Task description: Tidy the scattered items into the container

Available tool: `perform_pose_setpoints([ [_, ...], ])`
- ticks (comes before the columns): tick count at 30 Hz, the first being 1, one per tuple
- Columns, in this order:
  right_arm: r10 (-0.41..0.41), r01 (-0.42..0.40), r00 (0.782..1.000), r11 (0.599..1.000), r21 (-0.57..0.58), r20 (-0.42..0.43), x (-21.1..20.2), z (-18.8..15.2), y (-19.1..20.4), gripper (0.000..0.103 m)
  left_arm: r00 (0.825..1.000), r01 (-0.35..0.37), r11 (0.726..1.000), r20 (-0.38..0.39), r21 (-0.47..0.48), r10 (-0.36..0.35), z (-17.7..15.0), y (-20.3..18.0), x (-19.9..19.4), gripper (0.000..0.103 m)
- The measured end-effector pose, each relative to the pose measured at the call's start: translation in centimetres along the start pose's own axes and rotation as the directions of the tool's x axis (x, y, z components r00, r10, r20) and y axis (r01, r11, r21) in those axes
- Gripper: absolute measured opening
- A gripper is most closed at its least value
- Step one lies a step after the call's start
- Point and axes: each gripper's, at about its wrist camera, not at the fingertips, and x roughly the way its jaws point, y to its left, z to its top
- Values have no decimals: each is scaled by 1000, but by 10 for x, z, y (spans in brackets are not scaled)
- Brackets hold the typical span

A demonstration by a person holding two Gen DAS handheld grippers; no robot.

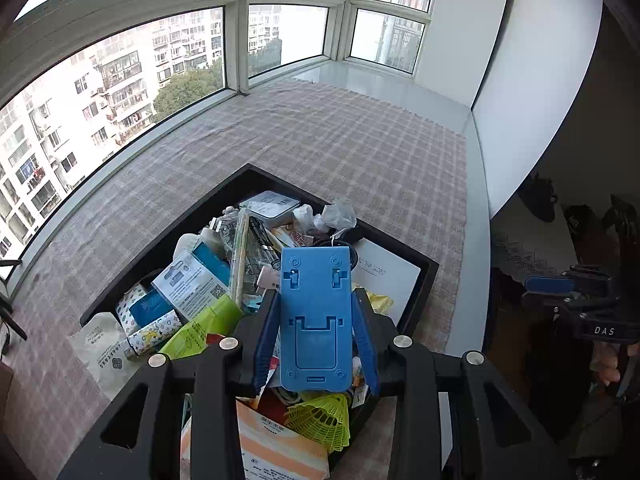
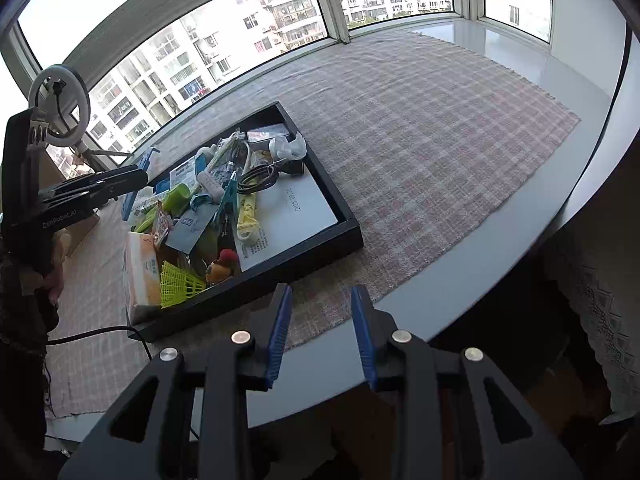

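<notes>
Above the near half of a black tray, the left tool grips a blue plastic phone stand by its two long edges, one blue pad on each side. It hangs flat-faced over the heap of small things already in the tray: a yellow shuttlecock, paper packets, a green pouch, a crumpled white bag.

The stand looks light, rigid and smooth, so it probably slips more readily than it breaks. Holding it across the narrow width at mid-length, as it is held now, seems sound; its hinged flaps look like poor places to pinch.

Off to the right, the right tool grasps nothing, its jaws parted over the near edge of the counter and its checked cloth.

The cloth beyond the tray shows no stray items, so the tidying looks nearly finished.
</notes>
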Motion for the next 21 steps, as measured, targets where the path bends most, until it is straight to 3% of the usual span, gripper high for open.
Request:
perform_pose_setpoints([
  [5,28,-28,1000,1000,-13,-1,4,5,-7,31,998,-54,998,-17,-16,54,28,1,20,36],
  [8,35,-35,999,999,-33,3,4,9,-4,31,996,-92,995,-20,-34,92,37,5,26,53],
  [9,36,-36,999,999,-38,5,4,10,-4,31,996,-88,995,-16,-43,87,37,6,25,54],
  [17,76,-76,997,995,-66,2,12,23,12,31,991,-132,984,4,-119,134,17,28,-1,54],
  [21,114,-114,993,987,-111,-12,23,28,43,31,984,-173,968,13,-184,179,-5,46,-28,62],
])
